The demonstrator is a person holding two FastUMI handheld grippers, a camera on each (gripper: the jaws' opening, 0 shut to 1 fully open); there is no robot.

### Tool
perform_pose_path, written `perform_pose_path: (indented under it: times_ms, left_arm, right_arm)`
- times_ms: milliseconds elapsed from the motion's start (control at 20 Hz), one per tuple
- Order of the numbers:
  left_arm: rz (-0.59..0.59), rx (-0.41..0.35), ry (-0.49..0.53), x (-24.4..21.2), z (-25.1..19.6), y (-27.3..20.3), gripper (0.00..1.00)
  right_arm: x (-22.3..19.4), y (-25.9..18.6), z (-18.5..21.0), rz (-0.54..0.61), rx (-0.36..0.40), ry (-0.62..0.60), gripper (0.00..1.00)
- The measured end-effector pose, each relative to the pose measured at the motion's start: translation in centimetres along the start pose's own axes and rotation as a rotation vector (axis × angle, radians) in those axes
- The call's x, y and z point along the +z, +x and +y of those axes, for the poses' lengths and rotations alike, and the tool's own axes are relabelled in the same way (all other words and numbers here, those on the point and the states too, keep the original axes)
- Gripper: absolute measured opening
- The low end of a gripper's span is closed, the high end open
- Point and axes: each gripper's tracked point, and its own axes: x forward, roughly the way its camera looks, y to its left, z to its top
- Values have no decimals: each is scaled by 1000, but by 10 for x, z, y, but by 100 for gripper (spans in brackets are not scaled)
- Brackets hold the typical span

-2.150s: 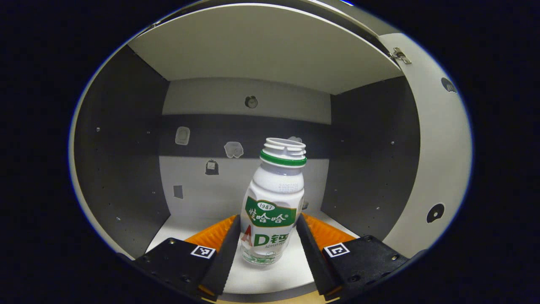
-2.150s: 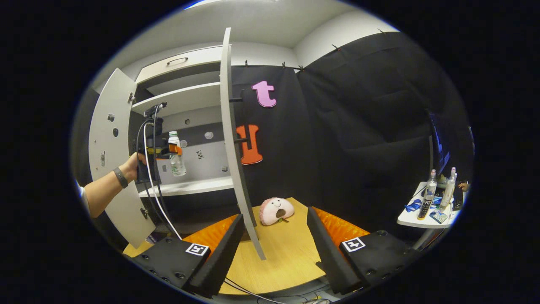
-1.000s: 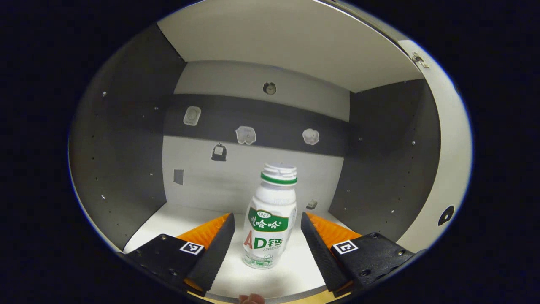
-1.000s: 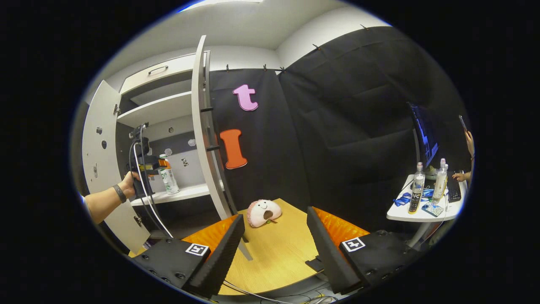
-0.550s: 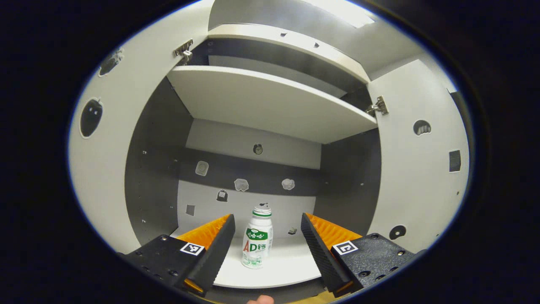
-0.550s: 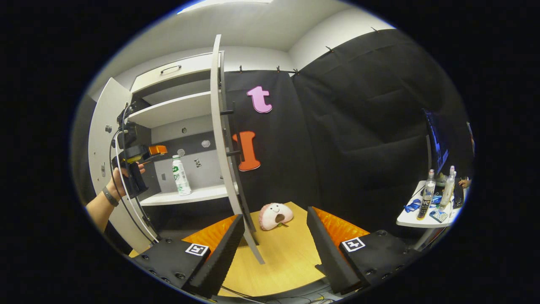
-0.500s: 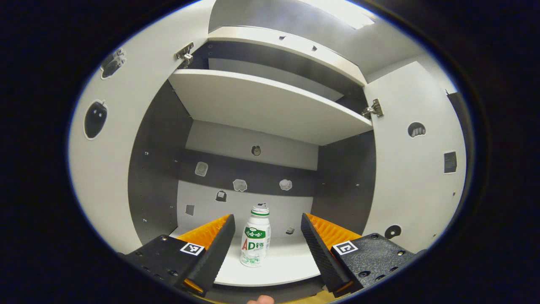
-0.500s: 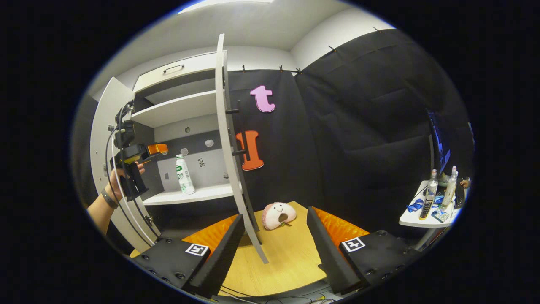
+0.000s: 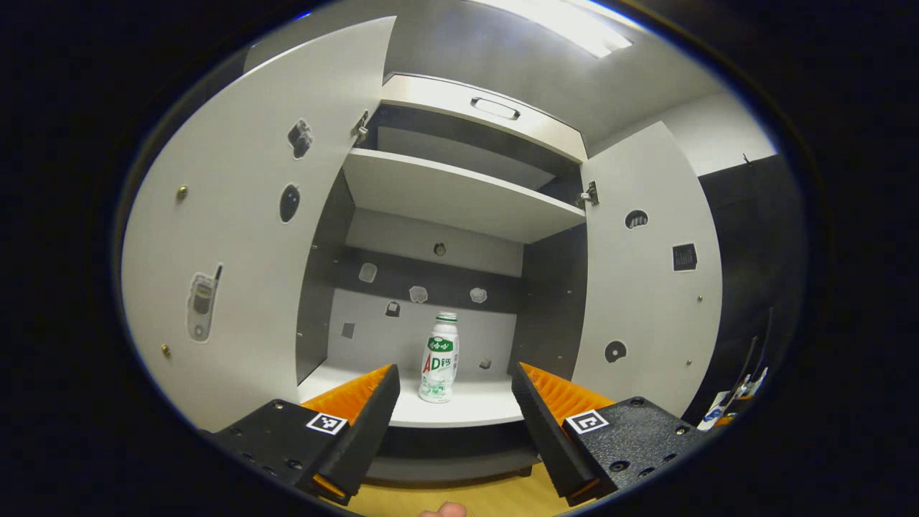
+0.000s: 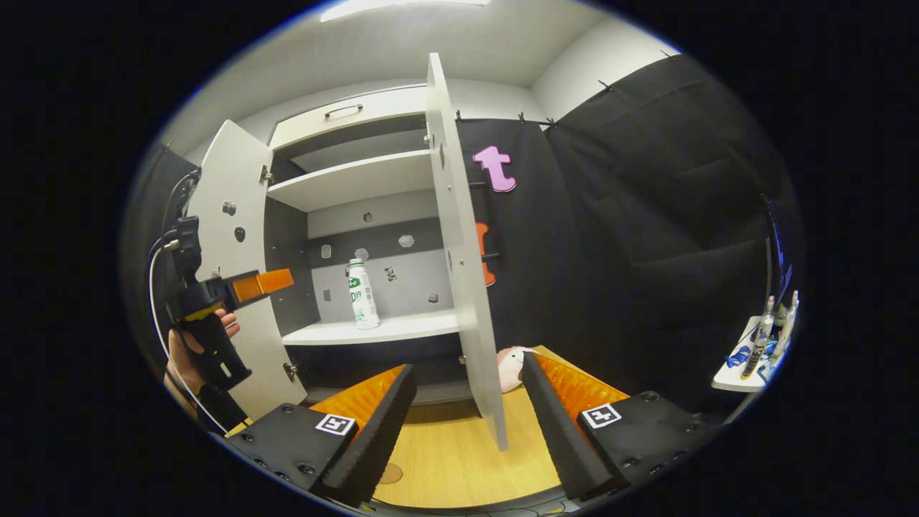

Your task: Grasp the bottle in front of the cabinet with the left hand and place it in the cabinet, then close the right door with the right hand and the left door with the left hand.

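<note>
I see the bottle [image 9: 439, 357] upright on the cabinet's lower shelf [image 9: 467, 409], centre of the left gripper view and well clear of my left gripper [image 9: 452, 402], whose fingers are spread with nothing between them. Both doors open: left door [image 9: 244, 237] at frame left, right door [image 9: 646, 287] at frame right. In the right gripper view my right gripper [image 10: 467, 409] has its fingers spread too, over the worktop [image 10: 445, 459], with the right door's edge standing between them at lower centre.
</note>
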Motion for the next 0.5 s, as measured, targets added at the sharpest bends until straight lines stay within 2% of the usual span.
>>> perform_pose_path:
  times_ms: [300,500]
  left_arm:
    - [4,103,-69,-29,23,-67,96]
    - [-5,169,-7,-39,41,-104,95]
  right_arm:
    - [7,25,35,3,92,-50,98]
    - [6,21,37,23,122,-71,98]
